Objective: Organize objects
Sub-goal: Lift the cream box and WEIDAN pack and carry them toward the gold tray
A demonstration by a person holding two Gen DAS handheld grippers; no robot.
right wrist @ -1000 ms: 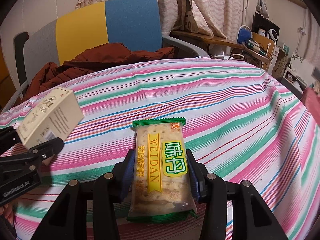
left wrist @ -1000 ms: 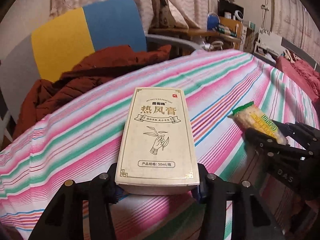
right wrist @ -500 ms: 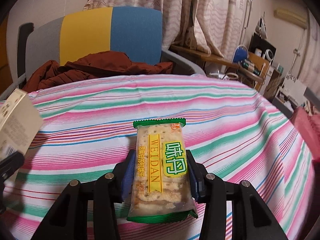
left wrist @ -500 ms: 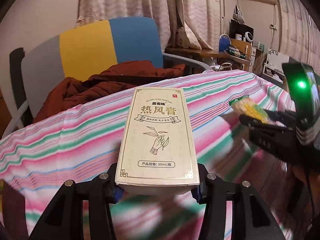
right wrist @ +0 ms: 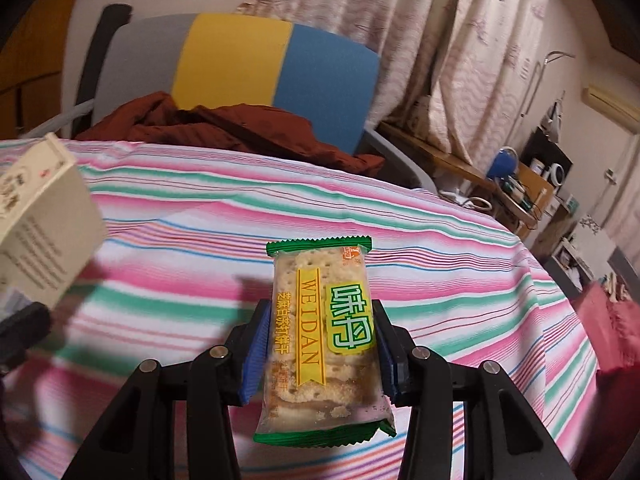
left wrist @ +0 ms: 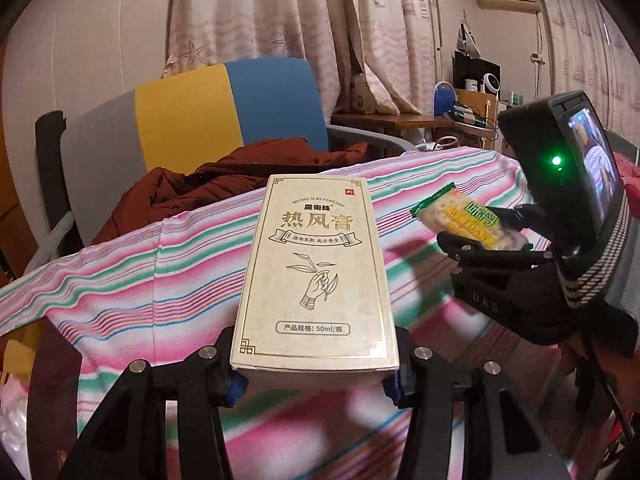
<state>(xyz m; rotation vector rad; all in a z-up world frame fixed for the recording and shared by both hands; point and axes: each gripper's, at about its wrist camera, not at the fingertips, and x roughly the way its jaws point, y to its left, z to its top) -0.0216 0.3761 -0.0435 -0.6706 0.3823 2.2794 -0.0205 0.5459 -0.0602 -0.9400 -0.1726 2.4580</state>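
Progress, as I judge it, sits at the carrying stage: both items are picked up and neither is set down anywhere yet. My left gripper [left wrist: 316,376] pinches the near end of a cream cardboard box [left wrist: 316,272] printed with gold Chinese lettering and a hand holding a sprig; the box juts forward over the striped bedsheet [left wrist: 168,272]. My right gripper [right wrist: 318,352] clamps a green-edged WEIDAN cracker packet [right wrist: 322,336] between its blue pads [right wrist: 256,354], the packet standing clear of the cloth. In the left view the packet shows to the right of the box, near it but apart.

What I have left is choosing a spot and laying both down tidily; I see no tray or bin, so the destination is unclear to me.

Beyond the bed, a rust-brown jacket [left wrist: 240,180] is heaped on a grey, yellow and blue chair [left wrist: 224,108], with patterned curtains [left wrist: 280,16] and a cluttered desk [left wrist: 460,120] behind. Nothing lies on the sheet ahead, so my main worry is the two grippers knocking each other.
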